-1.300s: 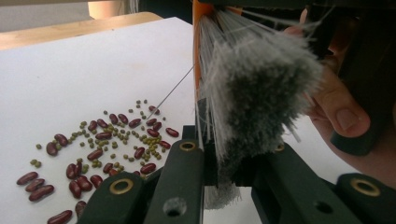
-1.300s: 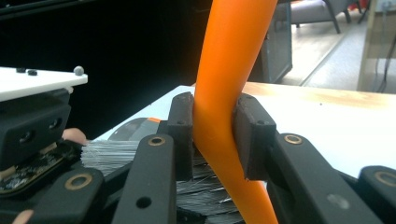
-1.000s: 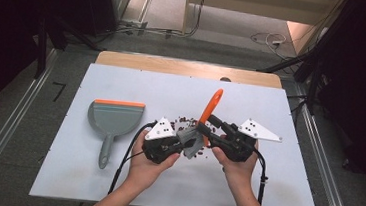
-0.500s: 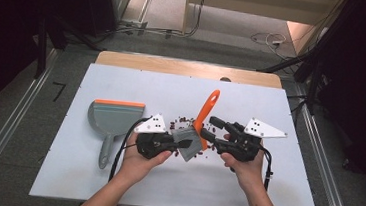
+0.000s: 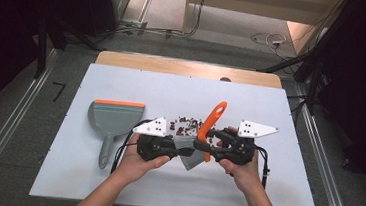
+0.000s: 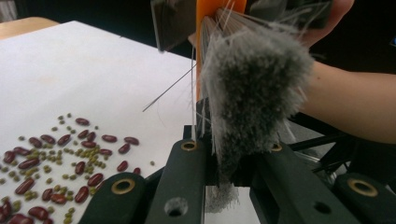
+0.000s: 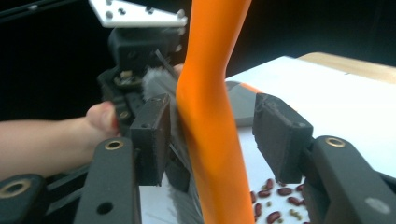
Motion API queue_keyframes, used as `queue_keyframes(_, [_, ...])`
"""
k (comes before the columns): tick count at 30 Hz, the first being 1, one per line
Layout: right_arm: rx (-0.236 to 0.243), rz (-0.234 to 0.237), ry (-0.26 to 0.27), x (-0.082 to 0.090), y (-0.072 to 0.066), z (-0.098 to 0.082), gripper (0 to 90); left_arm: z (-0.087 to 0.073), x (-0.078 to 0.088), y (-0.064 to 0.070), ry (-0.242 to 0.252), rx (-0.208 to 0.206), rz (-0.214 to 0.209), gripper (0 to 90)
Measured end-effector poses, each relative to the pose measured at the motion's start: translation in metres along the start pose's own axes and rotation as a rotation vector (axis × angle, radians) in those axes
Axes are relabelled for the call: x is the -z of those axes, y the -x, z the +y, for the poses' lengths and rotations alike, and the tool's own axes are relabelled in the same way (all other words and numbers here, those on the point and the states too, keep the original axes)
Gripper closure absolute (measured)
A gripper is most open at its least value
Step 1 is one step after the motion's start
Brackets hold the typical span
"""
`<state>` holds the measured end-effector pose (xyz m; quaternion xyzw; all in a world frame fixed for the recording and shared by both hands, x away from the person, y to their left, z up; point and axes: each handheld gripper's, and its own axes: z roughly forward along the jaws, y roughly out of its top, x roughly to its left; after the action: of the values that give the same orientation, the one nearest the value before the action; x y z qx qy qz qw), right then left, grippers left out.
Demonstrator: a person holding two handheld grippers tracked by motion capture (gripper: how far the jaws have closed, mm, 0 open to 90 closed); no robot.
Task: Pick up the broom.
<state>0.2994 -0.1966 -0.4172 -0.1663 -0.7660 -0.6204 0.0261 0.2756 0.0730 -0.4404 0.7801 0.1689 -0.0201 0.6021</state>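
On the left of the white bench [image 5: 263,190] lies one grey dustpan [image 5: 114,122] with an orange front edge, flat, its handle pointing toward the person; nothing shows inside it. Right of it, the left gripper [image 5: 177,147] has its fingers clamped on the grey bristles of the one brush [image 5: 189,153]; in the left gripper view the bristle tuft [image 6: 257,88] sits pinched between the two fingers. Just beyond the grippers a loose scatter of red beans and small green ones [image 5: 186,125] lies on the bench, too many to count. The brush's orange handle [image 5: 213,120] rises tilted up and away. The right gripper [image 5: 207,144] straddles that handle: its fingers have just been closing, one pad touching the handle [image 7: 210,116], the other standing clear.
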Motion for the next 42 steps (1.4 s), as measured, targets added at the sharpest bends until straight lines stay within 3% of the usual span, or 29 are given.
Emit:
queue_keyframes(6, [0.010,0.049,-0.007,-0.002,-0.001,-0.002,53.6,0.000,-0.001,0.001,-0.002,0.003,-0.024,86.4])
queue_keyframes(18, [0.004,0.090,-0.028,-0.001,0.000,-0.003,67.5,-0.001,-0.001,-0.002,0.004,0.020,-0.080,86.0])
queue_keyframes(20, [0.008,0.076,-0.034,0.000,-0.001,-0.003,67.9,-0.001,-0.001,-0.001,0.006,0.013,-0.032,81.3])
queue_keyframes(23, [0.002,0.044,-0.043,0.001,0.000,-0.003,68.0,0.001,0.000,0.003,0.009,0.012,0.069,59.3])
queue_keyframes(26, [-0.006,0.009,-0.038,0.004,0.002,-0.003,68.0,0.001,0.006,0.004,-0.001,0.034,0.112,35.4])
queue_keyframes(31, [-0.025,-0.079,-0.031,0.013,0.007,-0.001,68.1,0.001,0.017,0.006,0.024,0.041,0.205,12.2])
queue_keyframes(35, [-0.037,-0.157,-0.035,0.018,0.010,-0.002,68.1,0.001,0.028,0.007,0.038,0.039,0.245,4.8])
queue_keyframes(37, [-0.050,-0.190,-0.034,0.021,0.013,-0.002,68.2,0.000,0.032,0.007,0.041,0.035,0.245,1.6])
queue_keyframes(42, [-0.076,-0.284,-0.049,0.029,0.021,-0.002,68.2,-0.003,0.049,0.009,0.048,0.031,0.281,0.0])
